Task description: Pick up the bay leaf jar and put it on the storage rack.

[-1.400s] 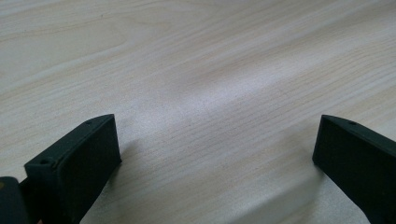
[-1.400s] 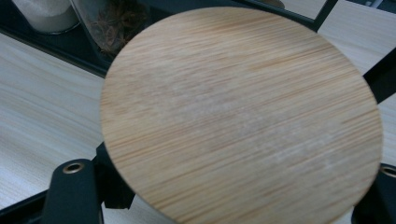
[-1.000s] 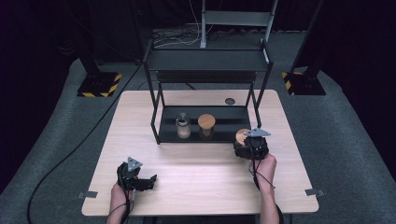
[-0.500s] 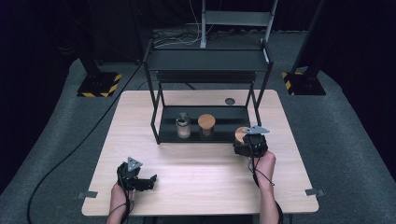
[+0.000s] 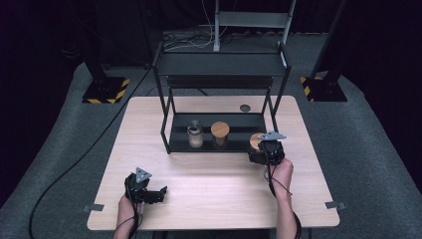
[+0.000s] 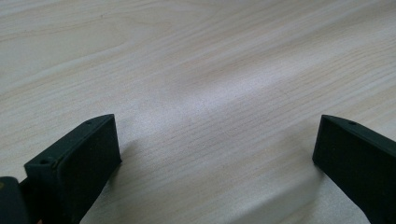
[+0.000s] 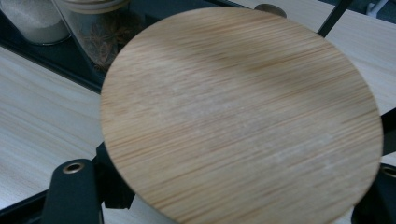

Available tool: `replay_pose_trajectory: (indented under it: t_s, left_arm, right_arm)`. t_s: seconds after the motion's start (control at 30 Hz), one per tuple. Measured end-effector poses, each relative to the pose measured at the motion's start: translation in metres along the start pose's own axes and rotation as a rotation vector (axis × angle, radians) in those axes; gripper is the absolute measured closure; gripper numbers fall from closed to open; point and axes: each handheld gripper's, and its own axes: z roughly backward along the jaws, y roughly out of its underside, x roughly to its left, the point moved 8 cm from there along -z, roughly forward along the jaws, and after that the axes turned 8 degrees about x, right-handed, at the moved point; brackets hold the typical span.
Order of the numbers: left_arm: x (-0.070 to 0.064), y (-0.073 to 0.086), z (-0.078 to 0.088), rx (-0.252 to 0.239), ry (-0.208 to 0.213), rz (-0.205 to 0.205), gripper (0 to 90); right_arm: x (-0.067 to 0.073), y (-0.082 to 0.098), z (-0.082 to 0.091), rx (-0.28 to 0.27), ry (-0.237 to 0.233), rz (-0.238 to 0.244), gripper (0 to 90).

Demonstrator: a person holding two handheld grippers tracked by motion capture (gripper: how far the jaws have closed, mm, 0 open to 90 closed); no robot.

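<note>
A jar with a round wooden lid [image 7: 243, 112] is at the right end of the black rack's lower shelf [image 5: 239, 122], and my right gripper [image 5: 266, 149] is shut on it. The lid hides most of both jaws; one finger [image 7: 70, 191] shows at the lower left. On that shelf stand a jar of white grains [image 5: 195, 134] and a wooden-lidded jar [image 5: 220, 133] with brown pieces inside [image 7: 107, 32]. My left gripper [image 5: 158, 192] rests open on the bare wood at the table's front left, with nothing between its fingers [image 6: 79, 158].
The two-tier black rack [image 5: 219, 64] stands at the back middle of the wooden table [image 5: 219, 189]. A small dark round disc [image 5: 245, 107] lies on the table behind the rack. A black cable [image 5: 74, 164] runs over the floor at the left.
My right gripper has edged a little farther in toward the rack with the jar. The left gripper has not moved.
</note>
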Motion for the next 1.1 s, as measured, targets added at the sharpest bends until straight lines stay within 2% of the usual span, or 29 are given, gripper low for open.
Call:
replay_pose_trajectory:
  t_s: [1.1]
  left_arm:
    - [0.0, 0.0, 0.0, -0.001, 0.0, -0.001, 0.3]
  right_arm:
    - [-0.0002, -0.0092, -0.0062, 0.007, -0.002, 0.009, 24.9]
